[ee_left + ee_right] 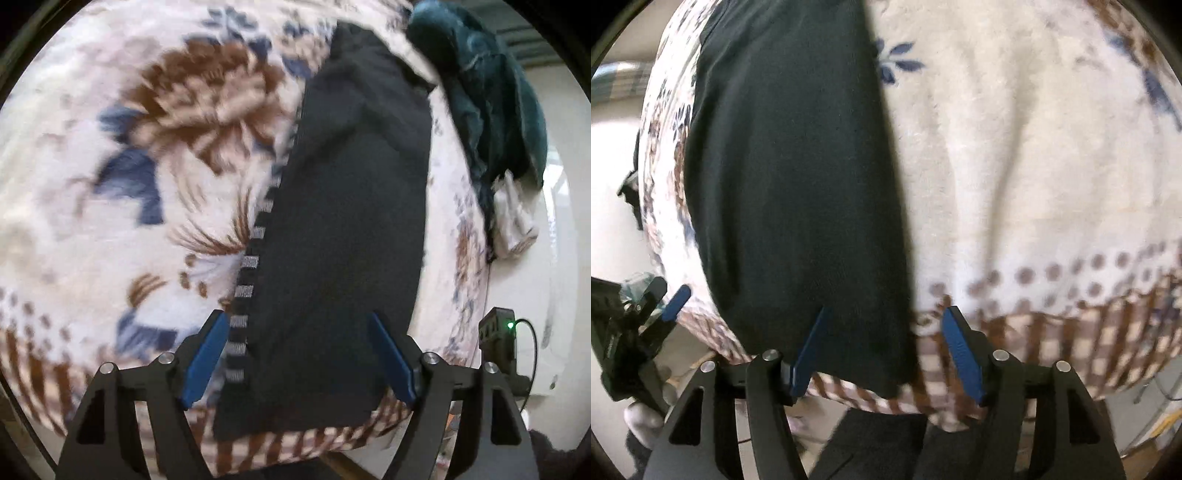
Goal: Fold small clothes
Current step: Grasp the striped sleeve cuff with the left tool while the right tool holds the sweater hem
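Note:
A long black garment lies flat on the floral blanket, with a grey-and-black striped trim running down its left edge. My left gripper hangs open just above the garment's near end, its blue fingers apart and pressing on nothing. In the right wrist view the same black garment fills the left half. My right gripper is open over the garment's near right edge, one finger above the cloth and one above the blanket. The left gripper's blue finger shows at the far left.
A heap of dark teal clothing and a small pale cloth lie at the blanket's far right edge. A black box with a green light stands beyond that edge. The blanket's near edge drops off just below both grippers.

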`<state>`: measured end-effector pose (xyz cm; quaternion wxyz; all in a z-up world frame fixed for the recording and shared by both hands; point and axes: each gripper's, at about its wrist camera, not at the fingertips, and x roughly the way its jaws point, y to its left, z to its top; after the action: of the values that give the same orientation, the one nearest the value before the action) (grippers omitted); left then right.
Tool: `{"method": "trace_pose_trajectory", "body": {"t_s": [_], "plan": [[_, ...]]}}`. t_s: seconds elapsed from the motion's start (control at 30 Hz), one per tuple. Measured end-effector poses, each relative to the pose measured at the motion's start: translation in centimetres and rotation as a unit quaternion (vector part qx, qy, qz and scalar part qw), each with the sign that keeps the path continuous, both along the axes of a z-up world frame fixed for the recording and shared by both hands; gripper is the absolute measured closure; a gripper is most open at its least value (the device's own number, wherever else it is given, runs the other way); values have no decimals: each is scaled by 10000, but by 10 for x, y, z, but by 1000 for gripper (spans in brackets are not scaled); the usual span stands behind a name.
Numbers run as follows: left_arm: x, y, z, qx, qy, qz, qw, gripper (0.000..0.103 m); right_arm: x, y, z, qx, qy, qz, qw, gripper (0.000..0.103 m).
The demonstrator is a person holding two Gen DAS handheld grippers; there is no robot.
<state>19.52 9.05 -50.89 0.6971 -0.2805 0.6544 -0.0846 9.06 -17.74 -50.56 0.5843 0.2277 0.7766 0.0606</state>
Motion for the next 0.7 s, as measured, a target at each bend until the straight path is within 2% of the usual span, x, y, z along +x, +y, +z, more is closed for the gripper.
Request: {"method": "trace_pose_trajectory", "body": {"t_s": [0.07,0.17,0.27,0.4,0.43,0.47,0.5,0.57,0.63,0.7], "plan": [[-9,-14,-30,42,387,-303,9988,27,-6,-3,-25,276,309,-207,9989,36],[-33,-26,-55,-241,616,-462,9967,27,-31,0,-62,561,639,-417,9955,36],[-48,-35,-55,-377,443,-473,9972,27,-43,2,-73,902,579,-622,9923,34],[-48,-29,-49,-515,332,-227,9979,30,-53,0,-77,1397,409,-985,9844,34],[-50,-24,-47,-522,282,-175,9981,38,-54,-1,-77,1467,400,-1050,9828,34],[-49,-23,-46,-446,266,-129,9986,78,-55,-5,-77,1517,393,-1101,9815,36],[-53,-15,-45,-470,284,-99,9984,96,-56,-7,-75,1486,368,-1133,9817,40],[-54,-15,-43,-575,239,23,9981,96,-60,-7,-74,1426,344,-1078,9833,69],[-61,-6,-37,-705,190,114,9973,96,-61,-8,-68,1495,278,-1083,9824,83],[-63,-4,-34,-758,158,159,9969,96,-64,-10,-60,1593,214,-1100,9808,85]]}}
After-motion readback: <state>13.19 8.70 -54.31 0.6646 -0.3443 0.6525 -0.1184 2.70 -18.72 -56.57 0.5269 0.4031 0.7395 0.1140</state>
